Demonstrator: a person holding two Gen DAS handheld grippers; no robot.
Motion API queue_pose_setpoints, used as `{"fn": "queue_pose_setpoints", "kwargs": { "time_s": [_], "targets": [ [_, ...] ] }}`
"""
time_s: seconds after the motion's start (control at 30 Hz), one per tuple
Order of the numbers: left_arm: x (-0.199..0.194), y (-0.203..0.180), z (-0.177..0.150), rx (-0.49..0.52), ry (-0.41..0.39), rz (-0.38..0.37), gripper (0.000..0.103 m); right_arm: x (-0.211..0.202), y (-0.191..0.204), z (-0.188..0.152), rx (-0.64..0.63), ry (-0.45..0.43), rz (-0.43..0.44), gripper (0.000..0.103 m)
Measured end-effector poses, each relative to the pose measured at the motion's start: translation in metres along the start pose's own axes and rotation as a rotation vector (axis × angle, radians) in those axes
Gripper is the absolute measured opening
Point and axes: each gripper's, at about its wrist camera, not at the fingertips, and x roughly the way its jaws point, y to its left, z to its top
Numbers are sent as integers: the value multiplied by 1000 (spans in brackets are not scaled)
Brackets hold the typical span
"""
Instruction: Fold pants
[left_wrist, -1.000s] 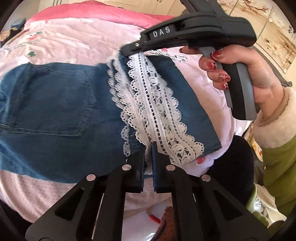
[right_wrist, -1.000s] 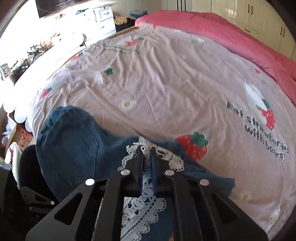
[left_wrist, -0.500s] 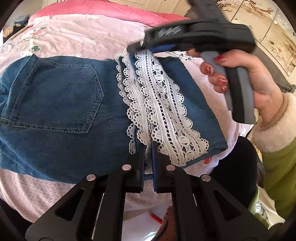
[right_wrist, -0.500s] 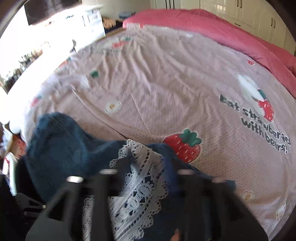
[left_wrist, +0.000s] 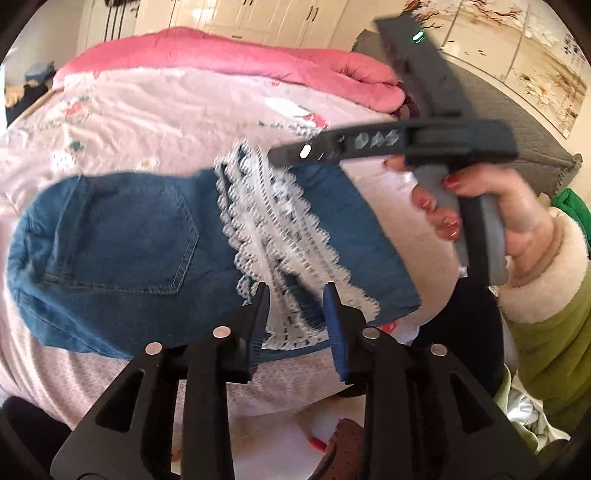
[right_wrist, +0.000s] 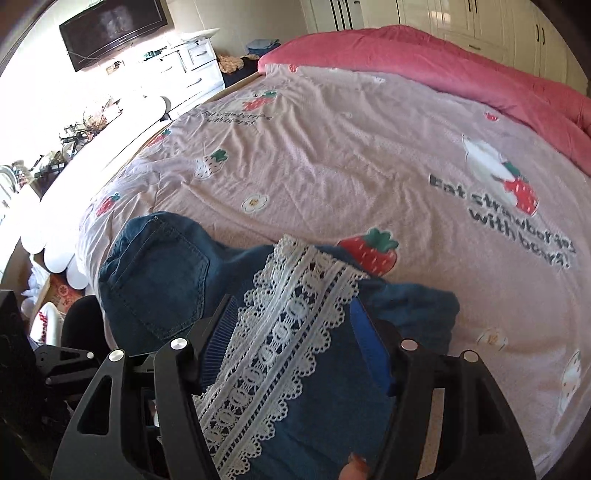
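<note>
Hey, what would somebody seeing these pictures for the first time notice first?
Probably the blue denim pants folded on the pink strawberry-print bedspread, their white lace trim lying on top. Next, the two black hand-held grippers: the left hand-held gripper is opening over the lace, and the right hand-held gripper stands open above it.

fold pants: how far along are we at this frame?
Done: the denim pants lie on the bed cover with the lace-trimmed leg end folded over. In hand: nothing; the right gripper is open, the left gripper is opening above the lace. Left: perhaps another fold or smoothing.
</note>
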Motion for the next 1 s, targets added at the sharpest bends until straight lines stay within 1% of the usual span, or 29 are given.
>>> {"fn": "queue_pose_setpoints", "kwargs": {
  "time_s": [0.03, 0.17, 0.23, 0.3, 0.43, 0.6, 0.67, 0.7, 0.73, 0.77, 0.83, 0.87, 0.9, 0.97, 1.0],
  "targets": [
    [-2, -4, 1, 9, -6, -9, 27, 2, -2, -1, 11, 7, 11, 63],
    [1, -24, -1, 64, -3, -33, 28, 10, -4, -3, 27, 31, 33, 63],
    [10, -32, -4, 94, 17, -50, 28, 16, -4, -3, 26, 44, 44, 63],
    [21, -36, -8, 102, 41, -49, 28, 23, -3, -3, 27, 57, 48, 63],
    [51, -28, -20, 70, 126, -22, 28, 42, -3, -6, 29, 103, 29, 63],
    [52, -20, -20, 36, 118, -54, 28, 49, -3, -9, 26, 112, 19, 63],
    [43, -15, -21, 23, 102, -68, 28, 41, -1, -6, 25, 94, 20, 63],
    [37, -12, -21, 20, 93, -68, 29, 32, 3, -4, 15, 70, 28, 63],
    [29, -5, -21, 10, 76, -56, 36, 26, 5, -1, 4, 52, 34, 63],
    [19, 3, -21, -8, 55, -37, 42, 19, 9, 2, -9, 34, 39, 65],
    [0, 22, -19, -46, 10, 14, 45, 8, 20, 9, -44, 1, 50, 68],
    [-8, 31, -18, -63, -12, 41, 49, 7, 23, 11, -54, -4, 54, 69],
    [-20, 44, -18, -90, -39, 84, 51, 7, 30, 16, -69, -5, 62, 70],
    [-35, 63, -20, -134, -68, 145, 61, 11, 42, 23, -95, -2, 74, 72],
    [-43, 73, -22, -158, -82, 175, 64, 14, 47, 27, -107, 1, 77, 73]
  ]
}}
